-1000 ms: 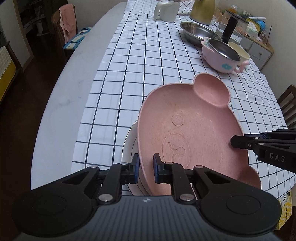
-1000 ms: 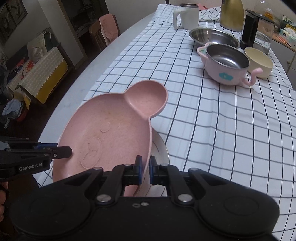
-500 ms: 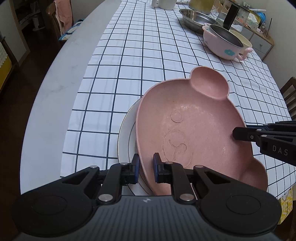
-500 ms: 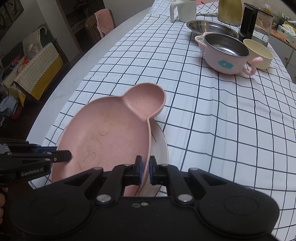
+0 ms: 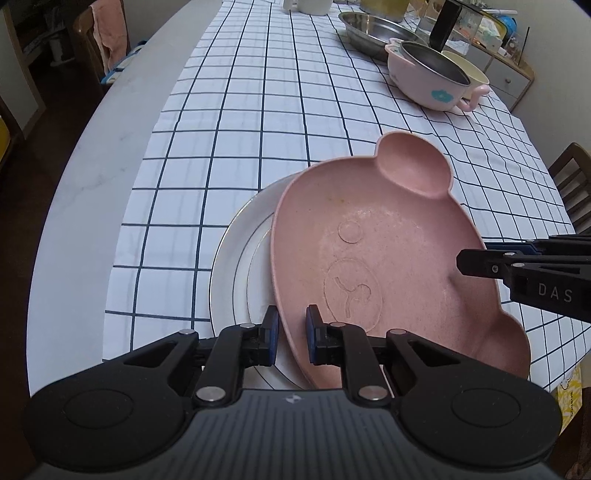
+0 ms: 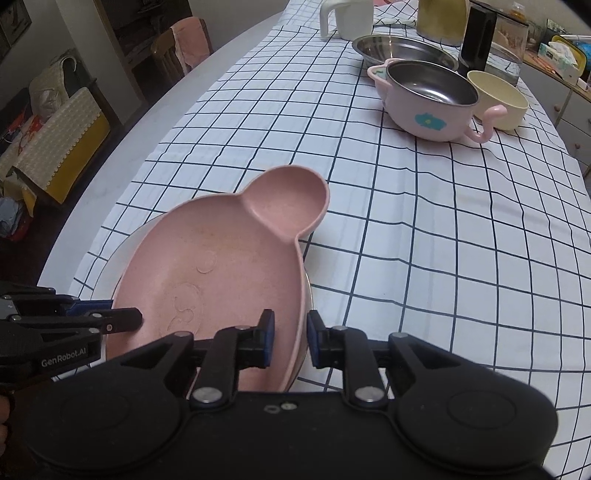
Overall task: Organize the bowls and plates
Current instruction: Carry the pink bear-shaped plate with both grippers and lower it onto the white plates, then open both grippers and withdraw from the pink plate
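Observation:
A pink bear-shaped plate [image 5: 373,258] [image 6: 221,266] rests on a white plate with a thin rim line [image 5: 240,258] [image 6: 308,291] near the front edge of the checked tablecloth. My left gripper [image 5: 290,338] straddles the pink plate's left rim, its jaws a little apart and no longer pinching it. My right gripper [image 6: 290,343] straddles the right rim, its jaws likewise parted. Each gripper shows in the other's view.
At the far right stand a pink bowl with a steel liner [image 6: 428,96], a cream bowl [image 6: 498,98], a steel basin [image 6: 399,48], a white mug [image 6: 351,18] and a black box [image 6: 478,37]. A chair with a pink cloth [image 5: 107,40] stands left of the table.
Both grippers lowered the pink plate onto the white plate. Their jaws have opened a little, loosening their hold on the rim.

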`<state>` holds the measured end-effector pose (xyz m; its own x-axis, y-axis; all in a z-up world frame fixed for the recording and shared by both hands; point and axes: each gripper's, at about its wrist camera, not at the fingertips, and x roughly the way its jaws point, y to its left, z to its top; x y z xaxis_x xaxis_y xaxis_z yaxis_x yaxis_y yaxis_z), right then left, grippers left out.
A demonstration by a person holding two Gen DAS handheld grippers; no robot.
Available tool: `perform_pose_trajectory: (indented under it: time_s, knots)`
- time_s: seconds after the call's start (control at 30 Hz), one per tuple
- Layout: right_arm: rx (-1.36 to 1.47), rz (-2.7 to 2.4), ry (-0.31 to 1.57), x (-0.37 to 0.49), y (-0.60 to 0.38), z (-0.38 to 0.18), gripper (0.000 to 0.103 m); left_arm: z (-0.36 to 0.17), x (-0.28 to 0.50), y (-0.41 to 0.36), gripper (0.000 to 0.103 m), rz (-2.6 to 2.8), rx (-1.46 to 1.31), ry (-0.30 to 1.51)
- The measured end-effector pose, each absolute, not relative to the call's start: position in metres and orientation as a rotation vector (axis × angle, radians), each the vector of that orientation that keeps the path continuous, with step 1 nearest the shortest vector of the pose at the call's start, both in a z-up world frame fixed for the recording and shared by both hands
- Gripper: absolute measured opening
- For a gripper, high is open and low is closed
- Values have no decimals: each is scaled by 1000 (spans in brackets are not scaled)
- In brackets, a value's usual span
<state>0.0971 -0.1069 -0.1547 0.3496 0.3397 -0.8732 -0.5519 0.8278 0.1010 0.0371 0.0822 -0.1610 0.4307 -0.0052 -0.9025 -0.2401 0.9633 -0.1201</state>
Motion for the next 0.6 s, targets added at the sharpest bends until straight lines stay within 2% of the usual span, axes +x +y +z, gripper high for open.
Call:
perform_pose_trajectory:
  time_s: [0.47,0.53,0.6]
  knots:
    - [-189,596,996,80,-113,-121,45,-126,25,81,16,138,-227,1030]
    - [-182,599,979,77,-115,-113,47,-115,25,78,23,125,-224,997]
    - [-173,608,962,74,-116,-104,48,-104,24,74,38,118,-215,960]
